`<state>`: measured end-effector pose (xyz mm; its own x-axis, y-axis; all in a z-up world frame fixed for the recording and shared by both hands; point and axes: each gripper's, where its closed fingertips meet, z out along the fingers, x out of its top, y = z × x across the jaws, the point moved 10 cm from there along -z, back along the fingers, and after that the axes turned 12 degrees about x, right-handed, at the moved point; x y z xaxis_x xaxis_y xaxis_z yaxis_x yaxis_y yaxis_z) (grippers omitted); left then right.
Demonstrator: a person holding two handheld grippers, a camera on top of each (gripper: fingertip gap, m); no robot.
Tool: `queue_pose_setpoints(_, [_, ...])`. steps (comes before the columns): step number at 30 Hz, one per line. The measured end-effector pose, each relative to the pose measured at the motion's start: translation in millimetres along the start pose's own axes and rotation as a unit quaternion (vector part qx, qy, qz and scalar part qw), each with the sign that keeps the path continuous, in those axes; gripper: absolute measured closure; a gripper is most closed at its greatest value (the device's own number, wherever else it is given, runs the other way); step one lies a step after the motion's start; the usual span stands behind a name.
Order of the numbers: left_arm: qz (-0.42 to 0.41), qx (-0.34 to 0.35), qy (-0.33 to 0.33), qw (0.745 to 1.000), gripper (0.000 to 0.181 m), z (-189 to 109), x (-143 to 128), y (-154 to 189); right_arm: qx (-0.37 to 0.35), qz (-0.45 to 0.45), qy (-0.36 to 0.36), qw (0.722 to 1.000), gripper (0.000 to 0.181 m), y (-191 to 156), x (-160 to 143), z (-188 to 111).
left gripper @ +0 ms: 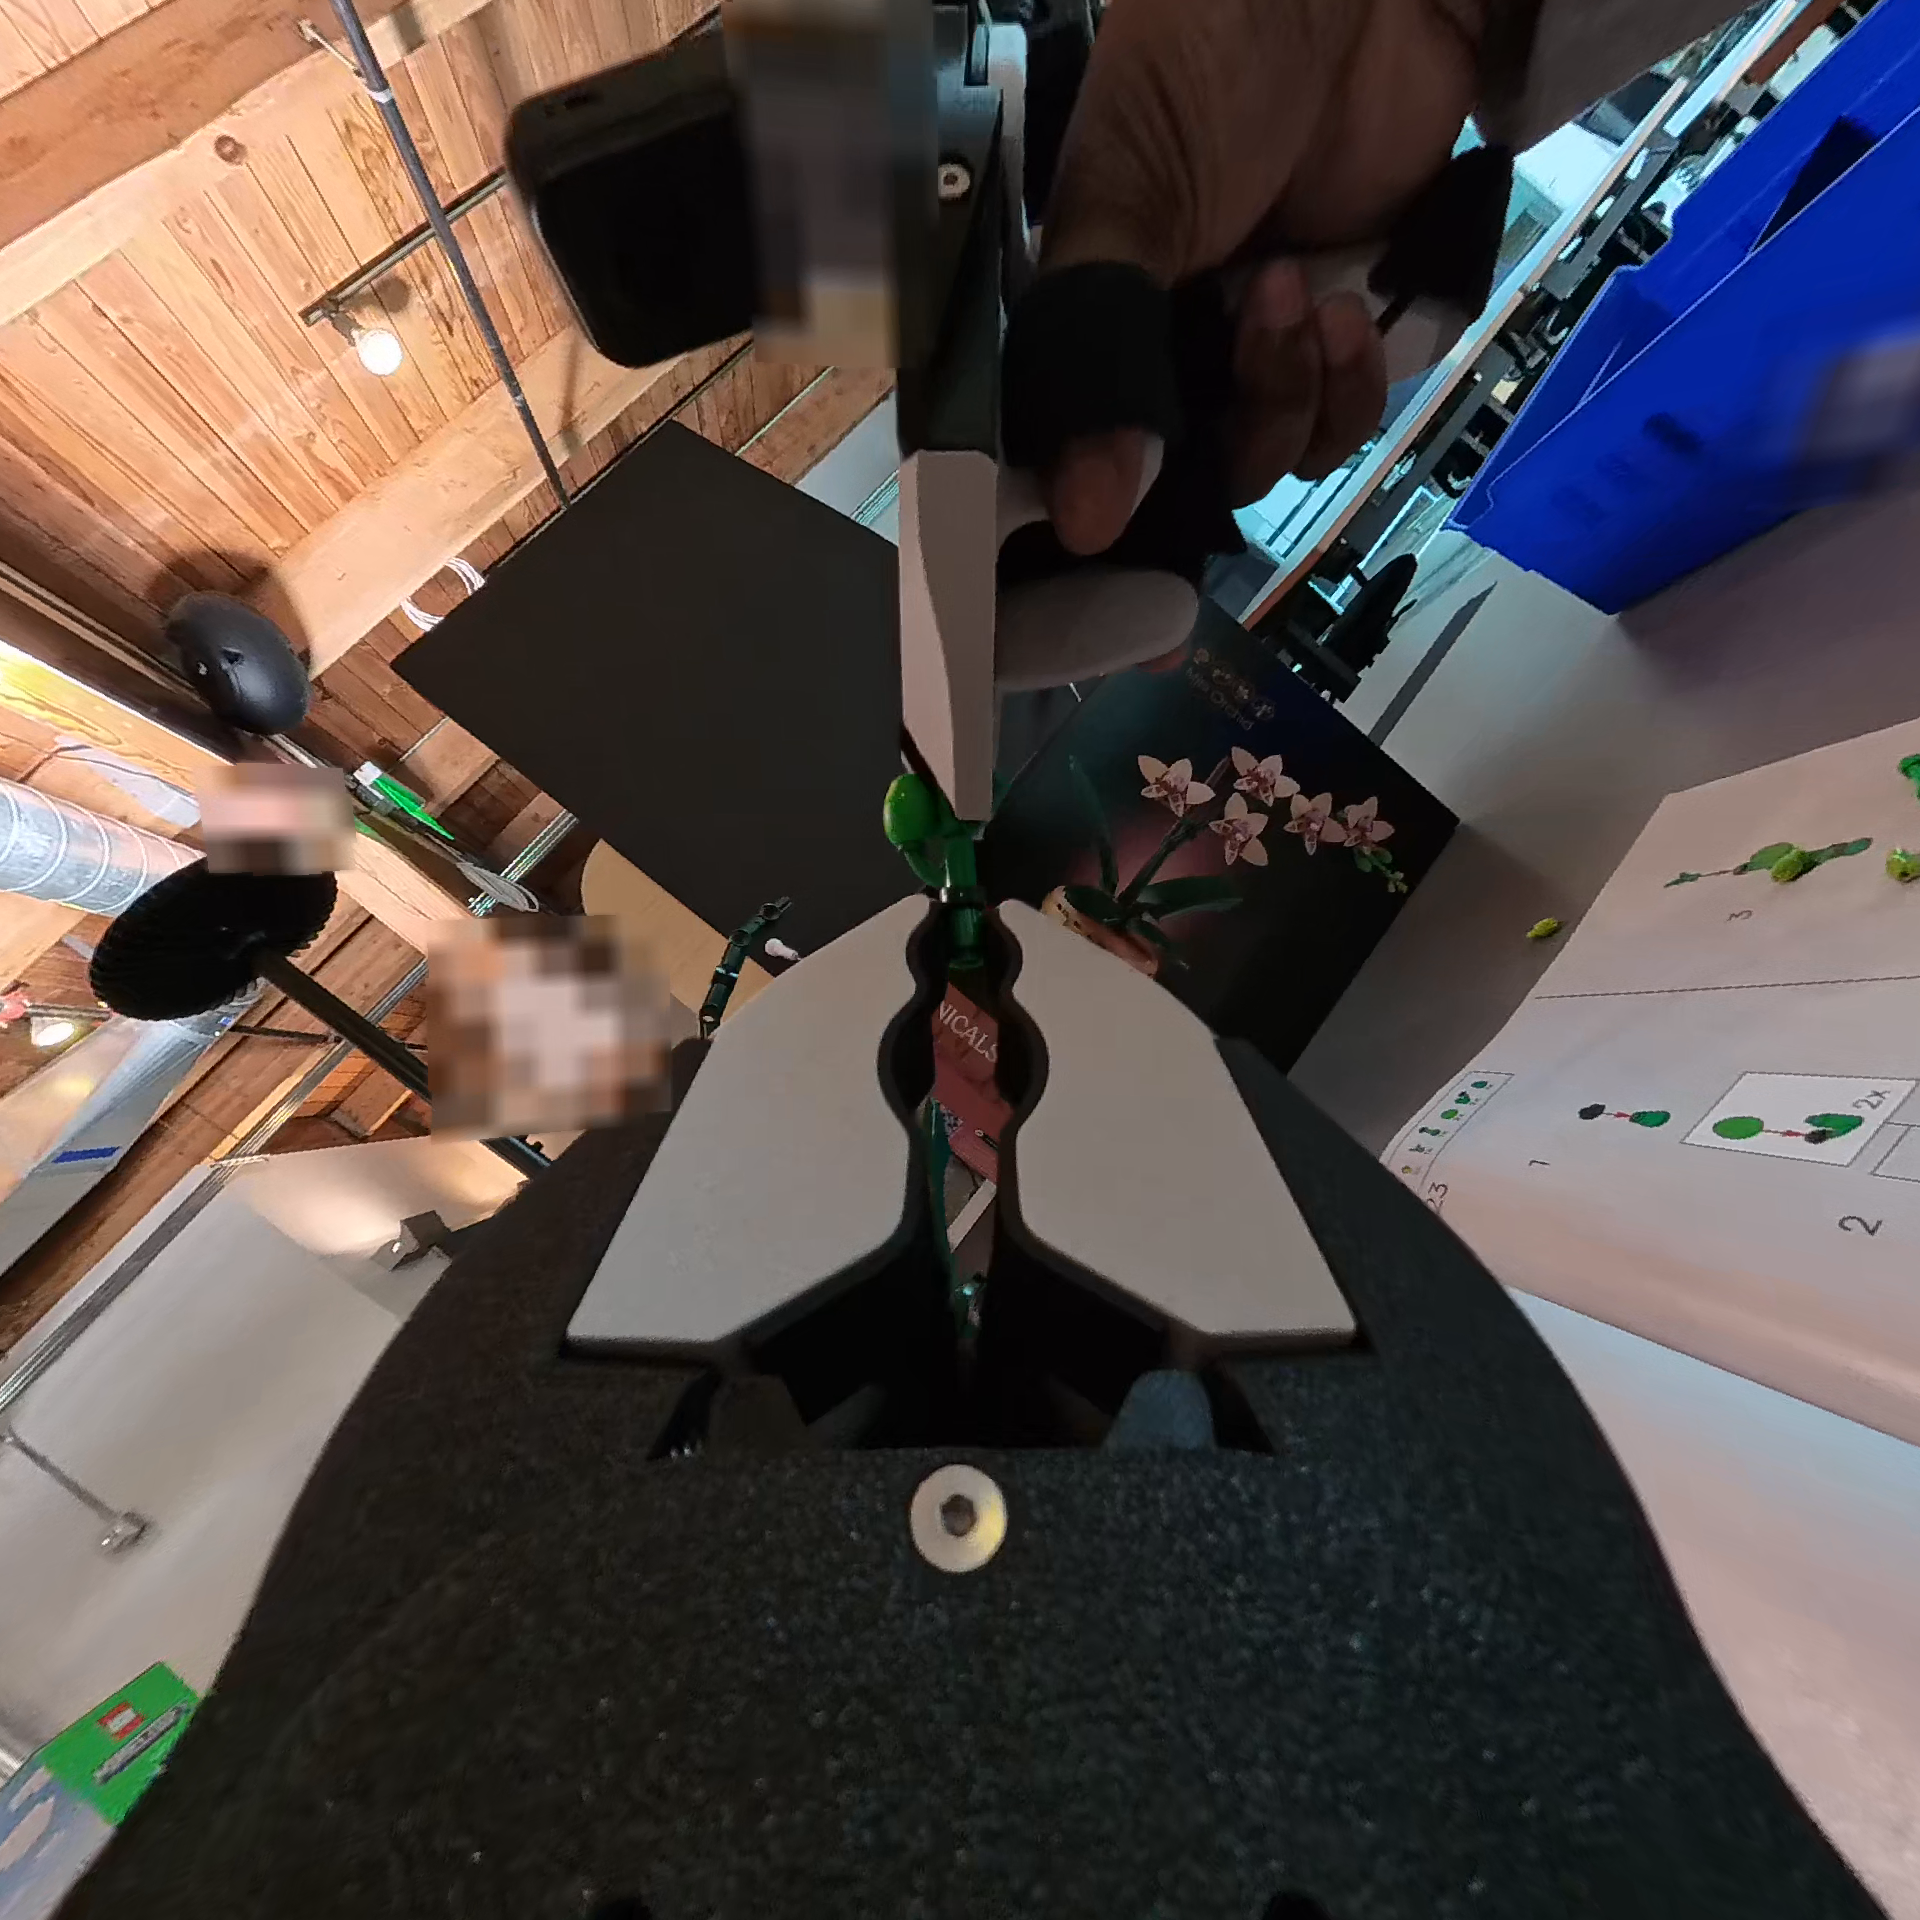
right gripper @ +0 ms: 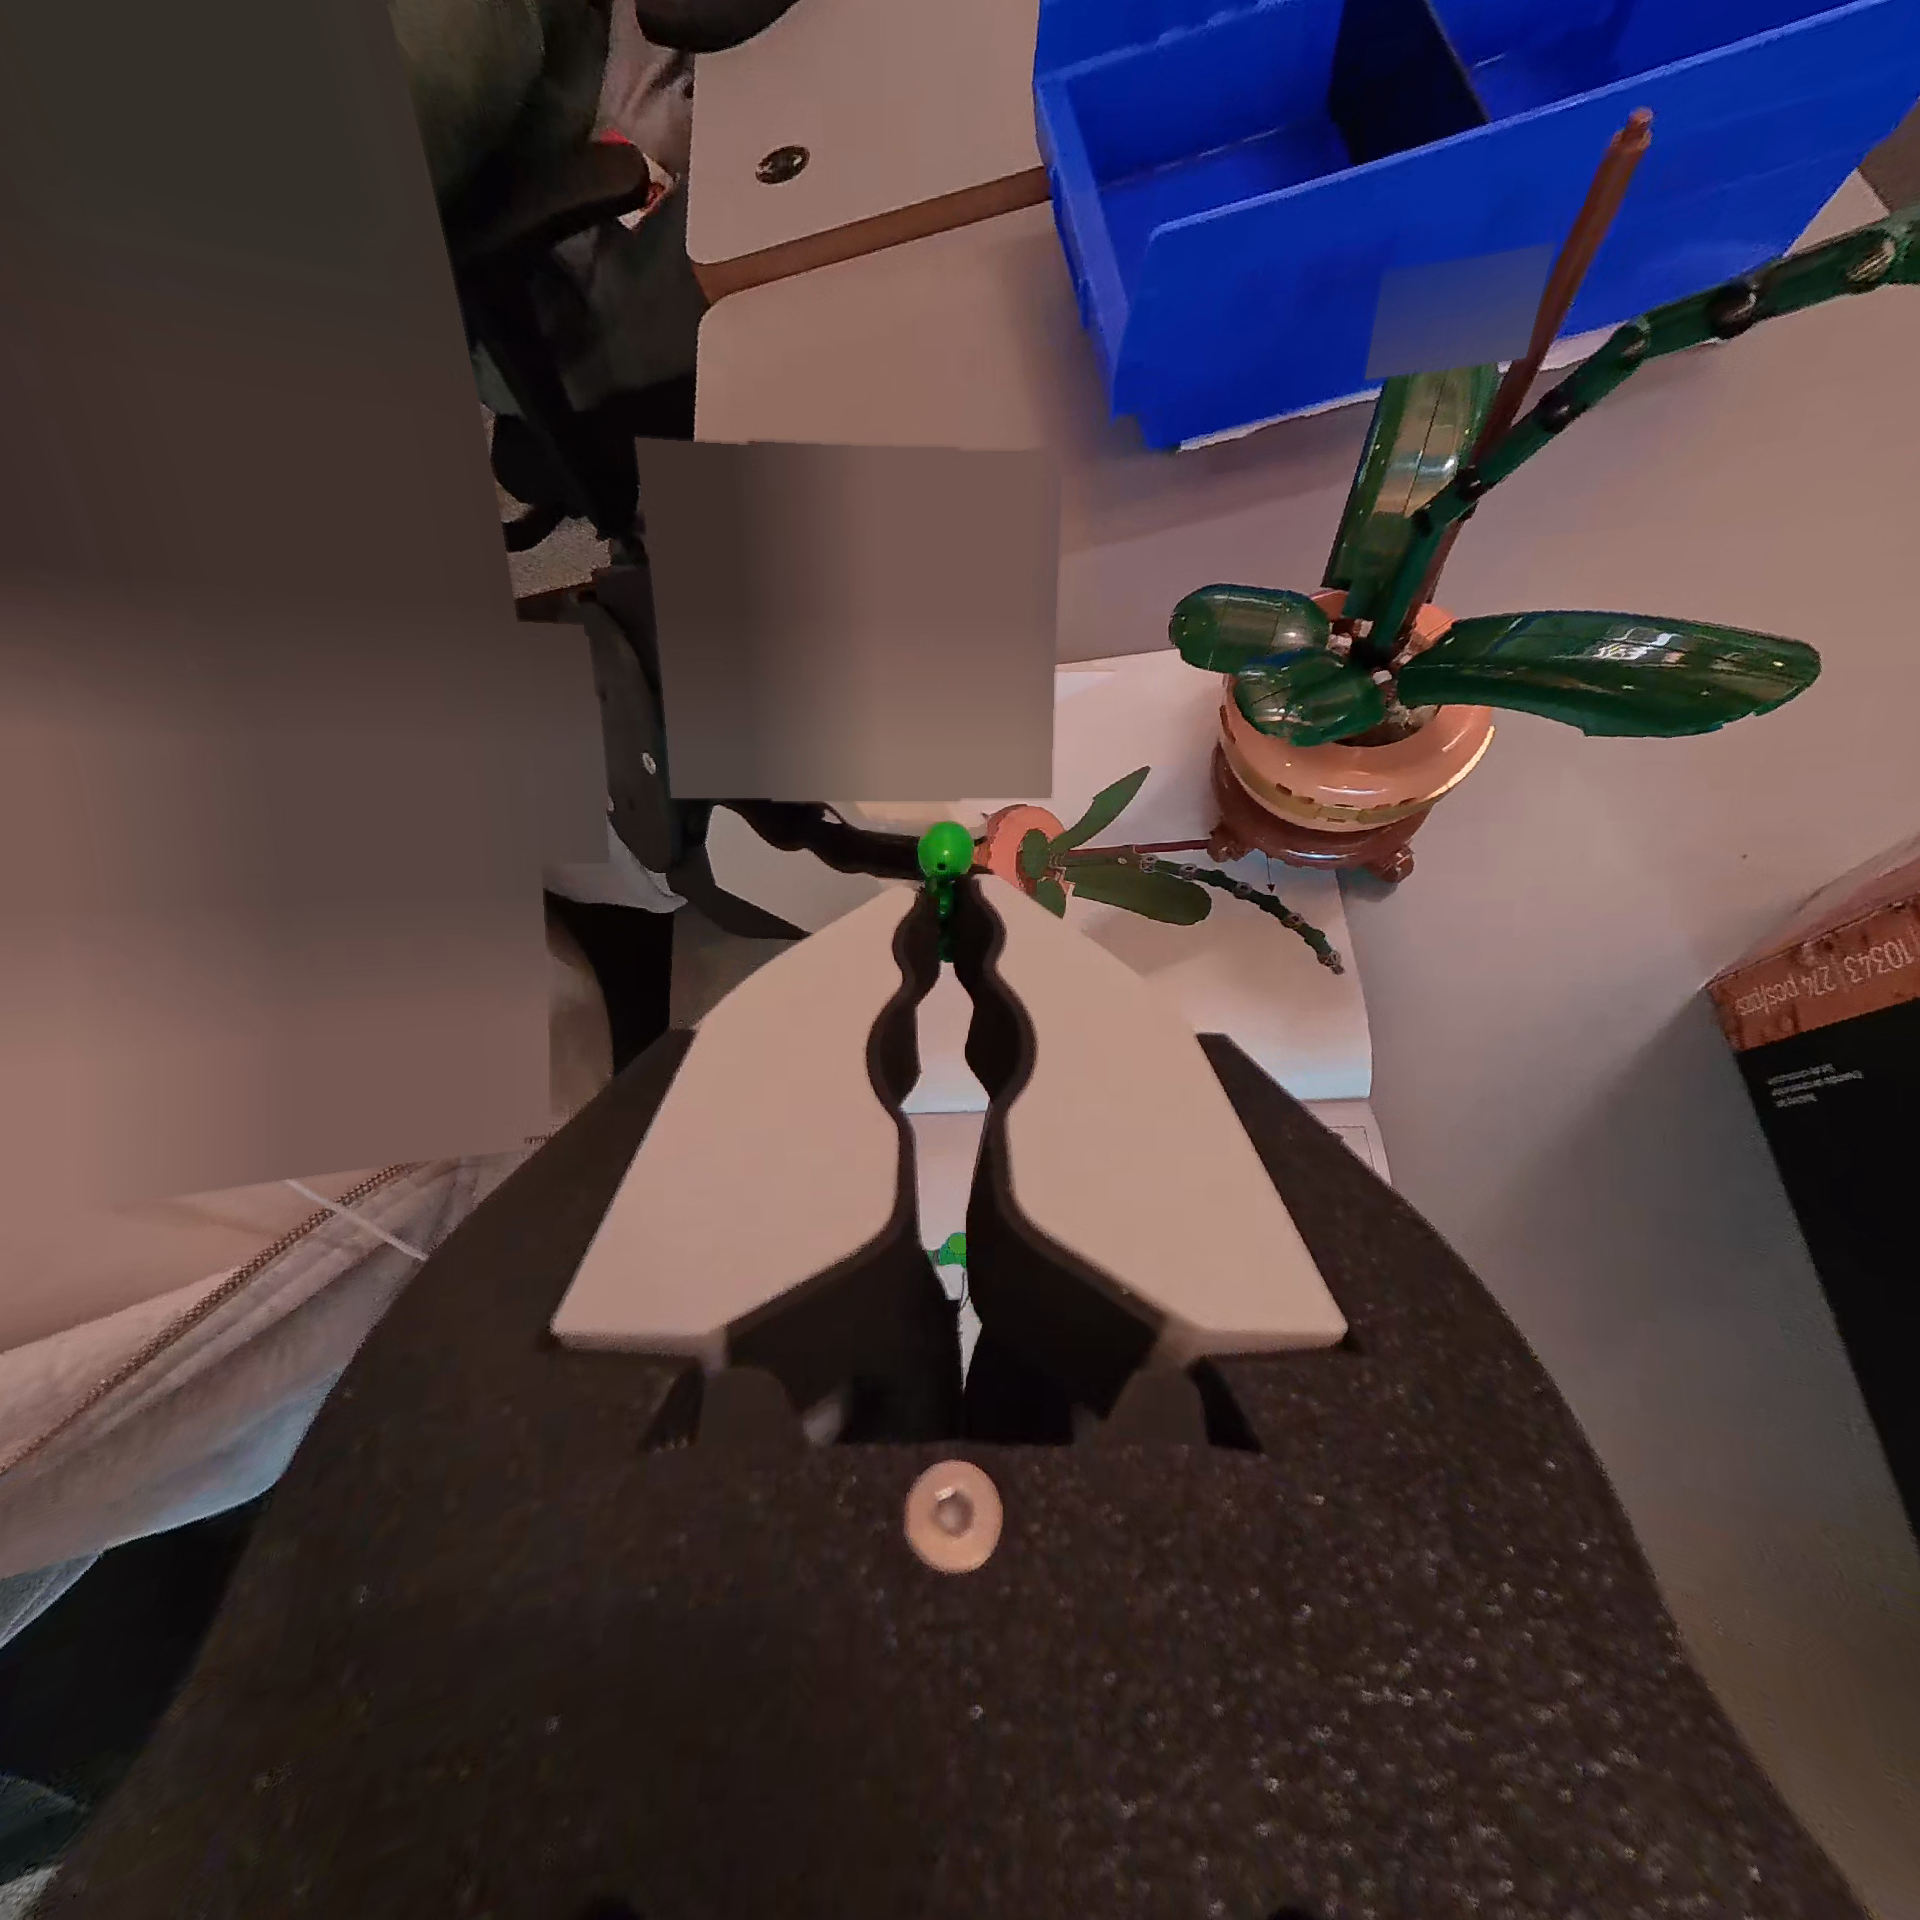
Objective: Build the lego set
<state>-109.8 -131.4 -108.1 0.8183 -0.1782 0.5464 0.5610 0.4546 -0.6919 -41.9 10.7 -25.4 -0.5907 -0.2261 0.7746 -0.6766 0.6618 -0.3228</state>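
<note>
My left gripper [left gripper: 961,920] is shut on a thin dark green stem [left gripper: 964,925] that runs back between its fingers. My right gripper [left gripper: 961,805] comes down from above, held by a hand, with its tips at a bright green bud piece [left gripper: 912,812] on the stem's end. In the right wrist view my right gripper [right gripper: 943,906] is shut on that green bud piece [right gripper: 945,850], whose ball sticks out past the tips. The built orchid pot [right gripper: 1351,764], with dark green leaves and a long stem, stands at the right on the table.
A blue bin [right gripper: 1299,208] stands behind the pot and shows in the left wrist view [left gripper: 1714,364]. The set's dark box [left gripper: 1226,831] stands behind the grippers. The instruction sheet [left gripper: 1714,1039] lies at the right with small green pieces [left gripper: 1787,860] on it. My two grippers' fingertips are within a few centimetres of each other. Left tips and right tips are each some 15 cm from the built orchid pot [right gripper: 1351,764].
</note>
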Motion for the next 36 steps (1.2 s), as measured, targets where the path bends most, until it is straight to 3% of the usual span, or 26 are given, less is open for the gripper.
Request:
queue_pose_setpoints(13, [-0.003,-0.019,0.023,1.000,0.177,-5.3,2.6,5.7,0.035,0.013,-0.013,0.999,0.178,2.6,-5.7,-1.5])
queue_pose_setpoints(23, [-0.013,-0.024,0.018,0.999,0.176,-7.1,1.3,6.6,0.014,-0.007,-0.028,0.999,0.178,0.2,-1.4,-0.3])
queue_pose_setpoints(27, [-0.131,-0.038,-0.009,0.991,0.175,-2.8,-4.2,-1.9,-0.022,-0.061,-0.039,0.997,0.177,-6.9,8.9,-1.0])
queue_pose_setpoints(31, [-0.318,-0.121,-0.035,0.940,0.164,-1.4,-18.5,-17.9,-0.008,-0.088,-0.054,0.995,0.177,-6.1,12.3,5.1])
queue_pose_setpoints(34, [-0.465,-0.253,-0.066,0.845,0.155,0.0,-32.6,-27.4,0.021,-0.097,-0.076,0.992,0.177,-4.4,14.4,11.4])
queue_pose_setpoints(36, [-0.506,-0.301,-0.073,0.805,0.155,-0.5,-39.0,-33.1,0.030,-0.104,-0.095,0.990,0.177,-4.8,17.6,16.4])
